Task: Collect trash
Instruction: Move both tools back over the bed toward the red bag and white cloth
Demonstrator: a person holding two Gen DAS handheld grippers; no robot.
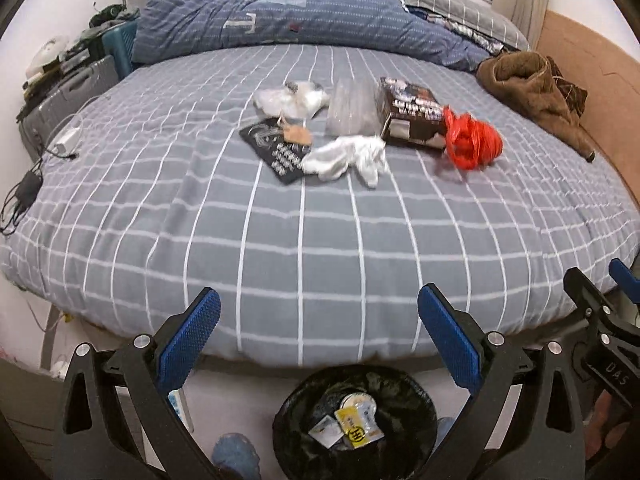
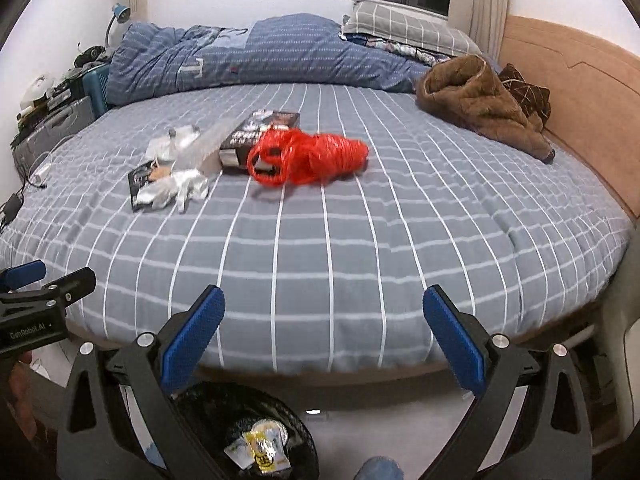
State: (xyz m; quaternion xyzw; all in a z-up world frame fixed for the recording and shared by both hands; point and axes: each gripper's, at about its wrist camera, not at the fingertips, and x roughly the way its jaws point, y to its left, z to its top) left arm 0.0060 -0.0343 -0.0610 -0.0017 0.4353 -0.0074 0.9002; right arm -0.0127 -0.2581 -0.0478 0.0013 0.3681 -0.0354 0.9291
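Observation:
Trash lies in a cluster on the grey checked bed (image 1: 320, 240): a red plastic bag (image 1: 472, 140) (image 2: 308, 156), a dark printed box (image 1: 408, 112) (image 2: 260, 132), a clear plastic bag (image 1: 352, 108), crumpled white tissue (image 1: 348, 160) (image 2: 180, 188), a black flat packet (image 1: 276, 148) and white wrapping (image 1: 288, 98). A black-lined bin (image 1: 354, 420) (image 2: 248, 436) on the floor by the bed's near edge holds a few wrappers. My left gripper (image 1: 318, 332) and right gripper (image 2: 324, 328) are open and empty above the bin, far from the cluster.
A blue duvet (image 1: 300, 16) and pillows lie at the bed's far side. A brown jacket (image 1: 536, 92) (image 2: 480, 96) lies by the headboard. A grey suitcase (image 1: 64, 96), chargers and cables (image 1: 64, 144) sit at the left edge.

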